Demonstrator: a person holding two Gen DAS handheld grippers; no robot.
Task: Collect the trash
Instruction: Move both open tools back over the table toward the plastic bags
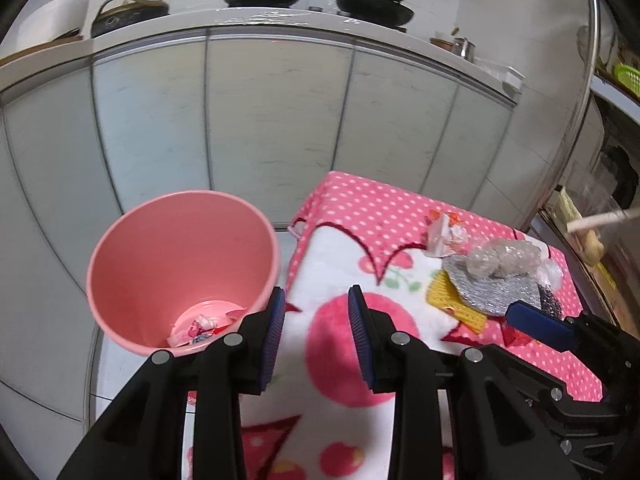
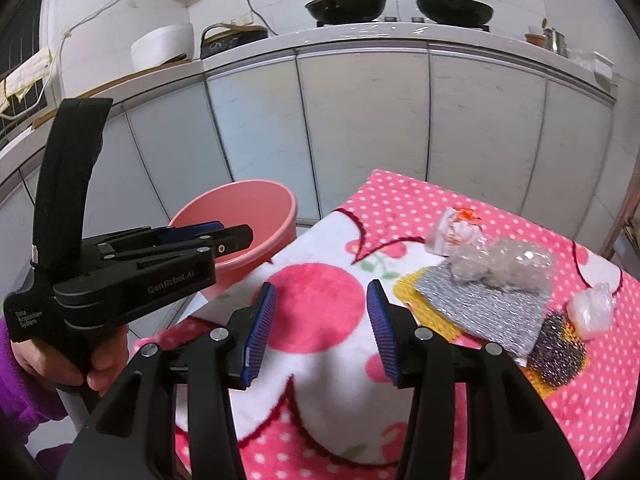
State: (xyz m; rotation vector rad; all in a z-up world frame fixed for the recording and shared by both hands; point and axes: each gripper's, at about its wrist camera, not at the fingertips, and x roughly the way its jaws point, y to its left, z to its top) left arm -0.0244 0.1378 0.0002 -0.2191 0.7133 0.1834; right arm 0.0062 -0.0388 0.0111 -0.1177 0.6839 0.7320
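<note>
- While the left claw [image 1: 316,316] hangs spread wide and empty by the pink bin [image 1: 182,272], a crumpled wrapper [image 1: 200,326] sits at its bottom; more trash [image 1: 502,260] lies piled on the dotted blanket [image 1: 400,208] over the desk.
- Right wrist view: right claw [image 2: 322,316] spread, empty, above the blanket; scrubber [image 2: 558,354] and plastic wad [image 2: 592,312] beside the pile. Left tool reads "GenRobot.AI".

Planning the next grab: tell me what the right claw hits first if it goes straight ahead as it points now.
Most likely the blanket: the open right claw aims at its big pink circle, with no trash between the fingers. The silver pad and bubble wrap lie off to its right. Depth is uncertain.
</note>
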